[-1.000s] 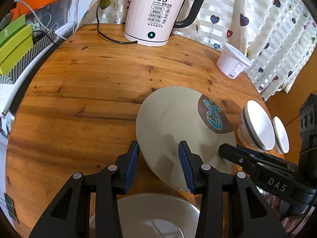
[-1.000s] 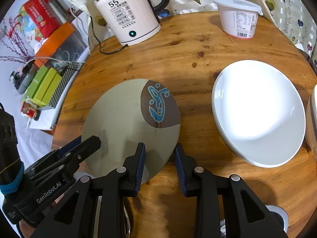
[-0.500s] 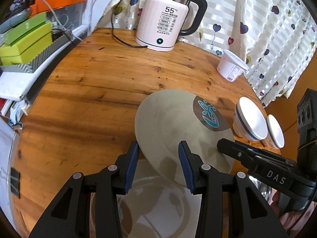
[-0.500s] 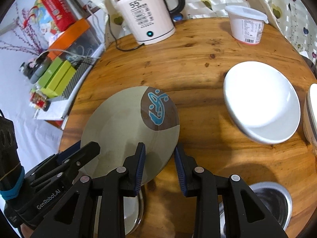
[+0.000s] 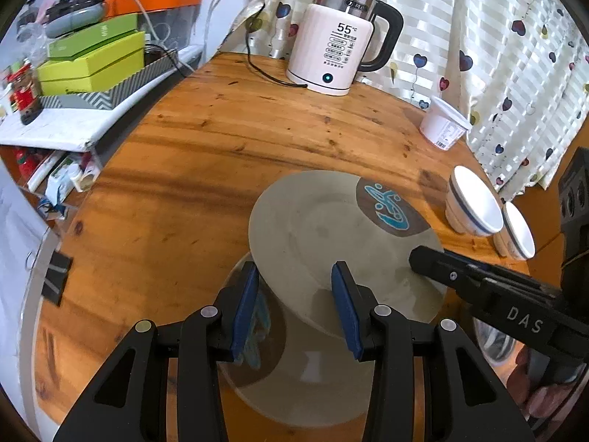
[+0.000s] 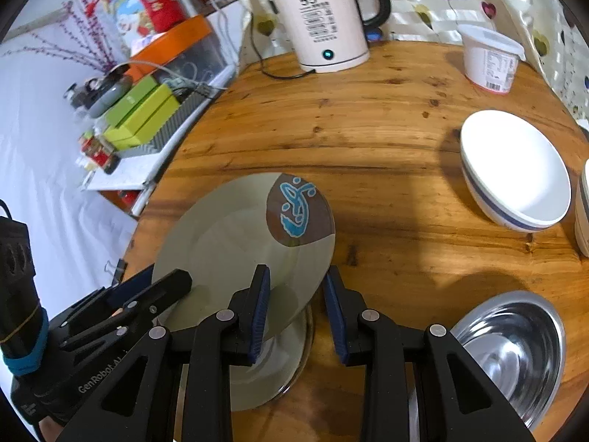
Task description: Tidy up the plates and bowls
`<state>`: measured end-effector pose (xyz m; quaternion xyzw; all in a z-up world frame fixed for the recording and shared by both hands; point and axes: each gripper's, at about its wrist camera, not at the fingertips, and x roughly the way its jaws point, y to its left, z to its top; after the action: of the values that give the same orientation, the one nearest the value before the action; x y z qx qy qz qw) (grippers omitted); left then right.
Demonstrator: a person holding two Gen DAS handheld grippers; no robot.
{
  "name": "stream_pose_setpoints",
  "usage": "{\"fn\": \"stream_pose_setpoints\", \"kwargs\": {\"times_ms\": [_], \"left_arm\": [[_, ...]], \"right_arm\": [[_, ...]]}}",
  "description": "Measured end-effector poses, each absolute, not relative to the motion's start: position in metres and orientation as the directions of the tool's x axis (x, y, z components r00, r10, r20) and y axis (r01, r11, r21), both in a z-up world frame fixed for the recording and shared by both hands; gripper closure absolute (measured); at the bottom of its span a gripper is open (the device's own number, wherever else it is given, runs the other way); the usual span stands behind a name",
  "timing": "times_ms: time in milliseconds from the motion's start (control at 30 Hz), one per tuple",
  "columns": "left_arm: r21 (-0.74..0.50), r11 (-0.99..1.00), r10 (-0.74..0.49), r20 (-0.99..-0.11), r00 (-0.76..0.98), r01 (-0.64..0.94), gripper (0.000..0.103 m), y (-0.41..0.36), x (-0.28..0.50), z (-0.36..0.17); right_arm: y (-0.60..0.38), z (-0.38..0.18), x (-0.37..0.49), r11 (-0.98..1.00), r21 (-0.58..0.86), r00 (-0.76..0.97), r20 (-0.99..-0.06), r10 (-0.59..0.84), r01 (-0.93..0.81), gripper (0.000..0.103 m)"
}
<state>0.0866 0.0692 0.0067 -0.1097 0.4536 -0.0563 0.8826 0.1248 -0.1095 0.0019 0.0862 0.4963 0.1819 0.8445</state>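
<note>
Now carrying plate (image 5: 331, 243) tilted, both my grippers (image 5: 294, 302) (image 6: 296, 307) pinching its near rim from two sides for balance, above matching plate (image 5: 294, 386) at table (image 5: 221, 140) near edge, judged stacking spot.

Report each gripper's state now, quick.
left gripper: jaws closed on the rim of the patterned plate, which is lifted.
right gripper: jaws closed on the same plate's rim.

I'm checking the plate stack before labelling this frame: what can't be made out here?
- Lower plate, left wrist view: largely covered by the raised plate and the tool's fingers.
- Steel bowl, right wrist view: cut off by the edge.
- Second striped bowl, right wrist view: mostly out of frame.
</note>
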Motion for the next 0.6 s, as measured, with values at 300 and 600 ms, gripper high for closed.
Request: {"fn": "stream_pose_setpoints", "kwargs": {"times_ms": [300, 600], "left_arm": [[-0.228, 0.973, -0.171, -0.786, 0.594, -0.022, 0.060, 0.074, 0.059, 0.004], [-0.220, 0.975, -0.155, -0.780, 0.606, -0.034, 0.060, 0.078, 0.041, 0.002]], "right_arm": [[-0.100, -0.003, 0.105, 0.910, 0.317, 0.434, -0.803, 0.408, -0.268, 0.074], [-0.096, -0.006, 0.089, 0.898, 0.313, 0.434, -0.794, 0.426, -0.308, 0.074]]}}
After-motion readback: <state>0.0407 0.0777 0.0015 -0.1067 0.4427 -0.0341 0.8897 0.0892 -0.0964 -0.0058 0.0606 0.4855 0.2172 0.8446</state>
